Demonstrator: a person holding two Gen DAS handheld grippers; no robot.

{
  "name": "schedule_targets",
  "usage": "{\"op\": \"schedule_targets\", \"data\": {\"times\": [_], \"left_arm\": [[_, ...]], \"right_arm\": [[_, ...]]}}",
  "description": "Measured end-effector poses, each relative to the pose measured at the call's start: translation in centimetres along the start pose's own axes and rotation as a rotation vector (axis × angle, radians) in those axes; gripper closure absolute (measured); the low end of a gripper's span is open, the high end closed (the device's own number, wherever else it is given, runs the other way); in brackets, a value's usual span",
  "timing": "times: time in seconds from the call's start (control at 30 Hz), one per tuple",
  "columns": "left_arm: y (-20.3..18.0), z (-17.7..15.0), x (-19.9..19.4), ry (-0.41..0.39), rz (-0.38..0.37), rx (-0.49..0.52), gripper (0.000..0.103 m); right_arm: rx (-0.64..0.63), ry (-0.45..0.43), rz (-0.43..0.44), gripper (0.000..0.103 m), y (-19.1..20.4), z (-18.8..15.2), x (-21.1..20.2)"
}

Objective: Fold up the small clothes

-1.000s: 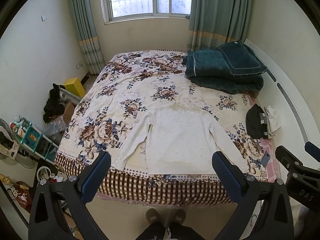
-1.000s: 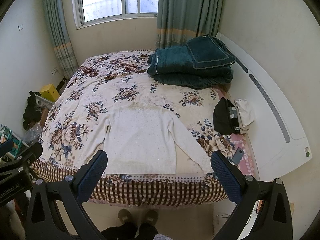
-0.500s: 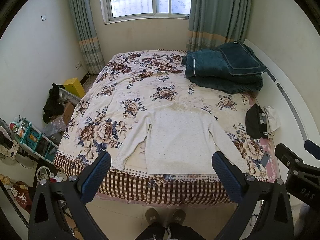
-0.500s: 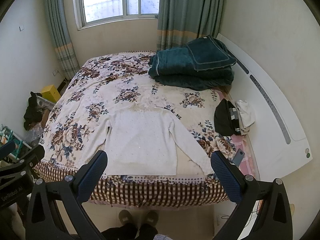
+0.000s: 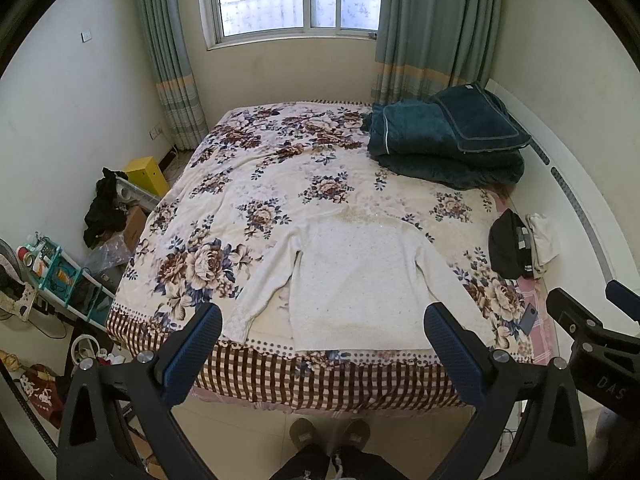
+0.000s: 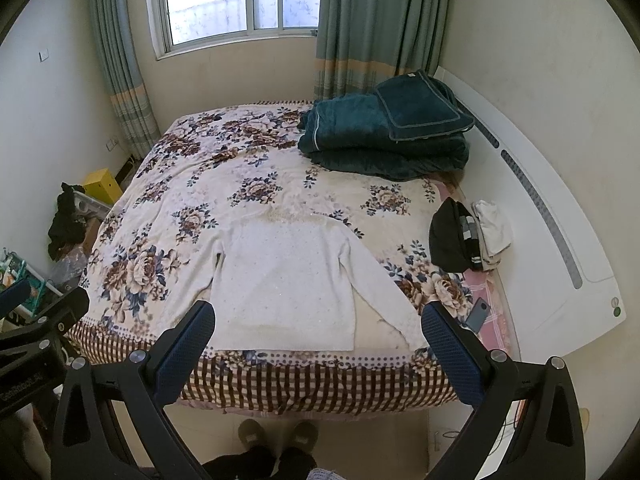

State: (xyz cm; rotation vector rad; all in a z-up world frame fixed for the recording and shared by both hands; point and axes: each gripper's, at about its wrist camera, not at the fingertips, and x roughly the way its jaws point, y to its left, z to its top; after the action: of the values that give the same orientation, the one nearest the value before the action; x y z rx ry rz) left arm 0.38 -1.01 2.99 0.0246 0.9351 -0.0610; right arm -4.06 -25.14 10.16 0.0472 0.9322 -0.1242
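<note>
White sweater (image 5: 360, 280) laid flat with sleeves spread near the foot of the floral bed (image 5: 280, 168), left gripper (image 5: 324, 344) and right gripper (image 6: 320, 340) held above the floor, jaws released, nothing grasped.

White long-sleeve sweater (image 5: 356, 280) lies flat, unfolded, lower centre of frame in both views, collar toward the window, hem at the near bed edge. Both sleeves angle outward and down. Fabric smooth, faintly speckled, with sparkly trim at the neckline.
</note>
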Motion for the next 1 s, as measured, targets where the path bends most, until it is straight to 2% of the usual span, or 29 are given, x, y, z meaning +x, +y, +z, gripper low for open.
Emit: {"op": "schedule_targets", "data": {"times": [0.6, 0.77, 0.9, 0.93, 0.97, 1.0], "left_arm": [[0.2, 0.2, 0.4, 0.004, -0.010, 0.003, 0.000], [0.7, 0.8, 1.7, 0.009, -0.020, 0.008, 0.000], [1.1, 1.4, 4.8, -0.073, 0.044, 0.021, 0.000], [1.1, 1.4, 6.0, -0.097, 0.077, 0.028, 0.000], [1.2, 1.4, 7.4, -0.113, 0.102, 0.036, 0.000], [1.4, 1.3, 8.7, -0.125, 0.114, 0.043, 0.000]], "right_arm": [[0.001, 0.007, -0.001, 0.000, 0.2, 0.5, 0.1], [0.013, 0.011, -0.001, 0.000, 0.4, 0.2, 0.8], [0.062, 0.021, 0.004, 0.000, 0.0, 0.4, 2.5], [0.082, 0.029, 0.004, 0.000, -0.3, 0.0, 4.0], [0.139, 0.055, 0.010, 0.000, -1.4, -0.8, 7.3], [0.139, 0.055, 0.010, 0.000, -1.4, -0.8, 7.3]]}}
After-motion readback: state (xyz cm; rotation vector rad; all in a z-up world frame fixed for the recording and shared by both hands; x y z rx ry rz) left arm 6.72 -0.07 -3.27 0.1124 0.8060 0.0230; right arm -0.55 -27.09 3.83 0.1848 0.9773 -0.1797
